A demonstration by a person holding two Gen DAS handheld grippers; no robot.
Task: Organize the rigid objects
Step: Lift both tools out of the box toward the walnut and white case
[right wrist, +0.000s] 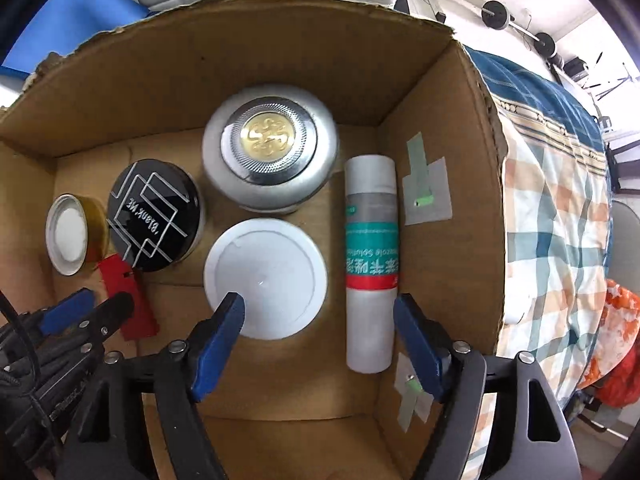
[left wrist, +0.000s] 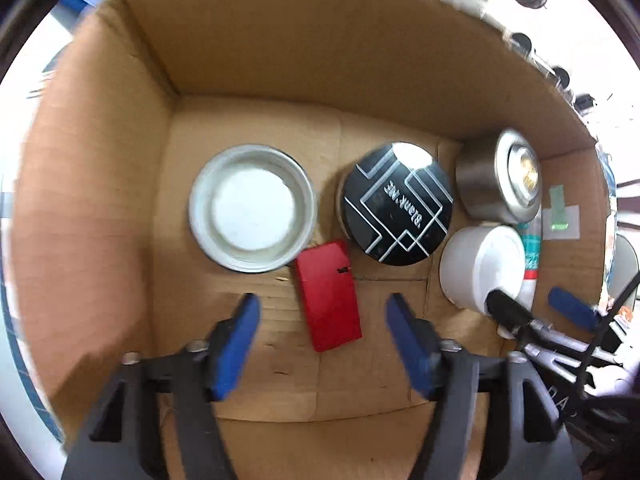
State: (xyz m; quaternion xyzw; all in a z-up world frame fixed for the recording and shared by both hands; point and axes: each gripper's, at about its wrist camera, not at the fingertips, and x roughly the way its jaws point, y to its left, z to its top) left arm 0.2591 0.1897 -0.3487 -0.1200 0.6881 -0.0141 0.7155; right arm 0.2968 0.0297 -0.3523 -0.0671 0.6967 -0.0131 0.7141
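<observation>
We see six items in a cardboard box (right wrist: 248, 64): a gold-sided tin (right wrist: 70, 234), a black round tin (right wrist: 154, 216), a flat red case (left wrist: 328, 296), a silver jar (right wrist: 270, 156), a white lid (right wrist: 266, 278), and a white tube (right wrist: 370, 256) lying flat.

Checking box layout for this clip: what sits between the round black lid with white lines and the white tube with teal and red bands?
The white round jar and the silver tin with a gold emblem sit between the black lid and the tube, clearest in the right wrist view.

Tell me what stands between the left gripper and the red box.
Nothing visible. The left gripper is open, and the red box lies flat on the cardboard box floor between its fingers, which don't touch it.
</observation>
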